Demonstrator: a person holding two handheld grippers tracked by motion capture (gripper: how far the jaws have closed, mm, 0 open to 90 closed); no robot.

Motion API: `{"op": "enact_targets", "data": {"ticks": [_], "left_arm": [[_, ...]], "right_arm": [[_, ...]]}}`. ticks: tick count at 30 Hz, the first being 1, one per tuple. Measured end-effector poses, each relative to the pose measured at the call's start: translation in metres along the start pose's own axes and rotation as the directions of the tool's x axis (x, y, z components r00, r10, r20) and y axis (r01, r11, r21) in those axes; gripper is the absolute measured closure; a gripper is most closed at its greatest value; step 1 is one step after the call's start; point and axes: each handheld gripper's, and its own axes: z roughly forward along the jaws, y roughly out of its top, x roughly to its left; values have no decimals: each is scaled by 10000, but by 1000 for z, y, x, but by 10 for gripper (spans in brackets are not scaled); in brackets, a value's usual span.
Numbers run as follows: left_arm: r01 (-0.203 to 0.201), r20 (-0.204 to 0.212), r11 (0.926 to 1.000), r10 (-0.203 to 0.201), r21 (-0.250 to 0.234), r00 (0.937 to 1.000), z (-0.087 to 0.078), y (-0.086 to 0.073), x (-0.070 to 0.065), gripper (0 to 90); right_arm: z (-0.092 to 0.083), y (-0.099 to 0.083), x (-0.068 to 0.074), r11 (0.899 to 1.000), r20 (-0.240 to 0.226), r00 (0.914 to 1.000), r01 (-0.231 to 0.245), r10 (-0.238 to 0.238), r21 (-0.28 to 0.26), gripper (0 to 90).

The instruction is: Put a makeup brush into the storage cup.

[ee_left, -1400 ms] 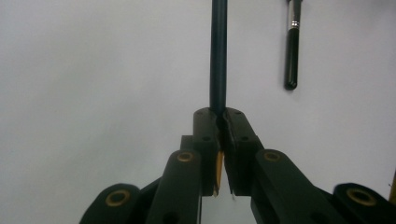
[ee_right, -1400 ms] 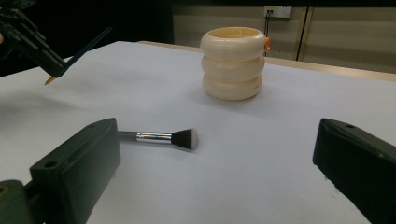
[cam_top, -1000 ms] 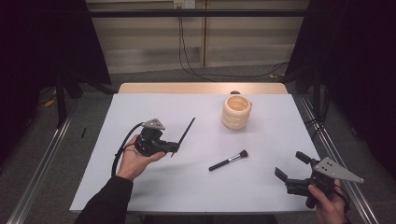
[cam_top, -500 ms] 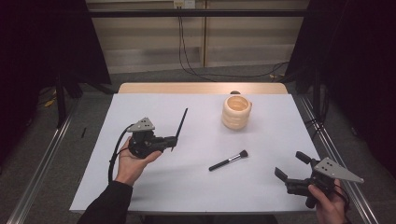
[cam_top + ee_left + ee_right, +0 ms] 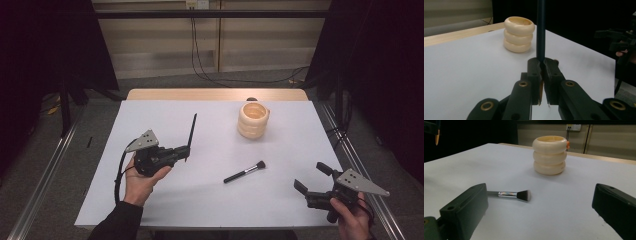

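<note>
My left gripper is shut on a thin dark stick over the left half of the white table. The stick points up and away. In the left gripper view the jaws are pressed together around the stick, and a yellowish tip shows below the pads. A cream ribbed cup stands at the far centre-right. A black makeup brush lies flat in the middle. My right gripper rests open at the front right, facing the brush and the cup.
A wooden strip runs along the table's far edge. Metal rails flank the table on both sides. Dark curtains hang to the left and right, and cables trail on the floor behind.
My left hand has drawn a little left and up with the stick, which now stands steeper. The right gripper, the brush and the cup have stayed put.
</note>
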Motion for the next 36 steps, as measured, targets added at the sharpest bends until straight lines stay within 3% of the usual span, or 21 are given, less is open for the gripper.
{"op": "enact_targets", "data": {"ticks": [3, 5, 11, 12, 14, 17, 27, 36], "left_arm": [[-62, -172, 10000, 61, -78, 9998, -1, 1, -4, 843], [-42, -10, 9994, 41, -344, 10000, 0, 1, -7, 843], [-143, 78, 9997, 145, -208, 9999, 6, 2, -18, 843], [-110, 294, 9997, 117, -226, 9995, 8, 2, -19, 844], [-229, 234, 9997, 230, -72, 9995, 10, 3, -23, 843], [-165, 445, 9997, 171, -155, 9989, 15, 4, -29, 843], [-488, 954, 9988, 481, 51, 9943, 30, 13, -44, 844], [-565, 1484, 9978, 507, 352, 9876, 42, 10, -58, 844]], "right_arm": [[0, 0, 0, 10000, 24, 10000, 25, -25, -27, 0], [-1, 0, 0, 10000, 1, 10000, -13, 13, -46, 0], [-1, 1, 1, 9998, -147, 9999, -34, 31, -198, 0], [-1, 1, 1, 9997, -219, 9998, 6, -11, -227, 0], [-2, 1, 1, 9993, -167, 9999, 12, -18, -380, 0], [-3, 1, 1, 9989, -163, 9998, -99, 92, -458, 0], [-5, 1, 2, 9963, -130, 9998, -136, 126, -849, 0], [-6, 1, 6, 9964, -289, 9995, -146, 123, -839, 0]]}}
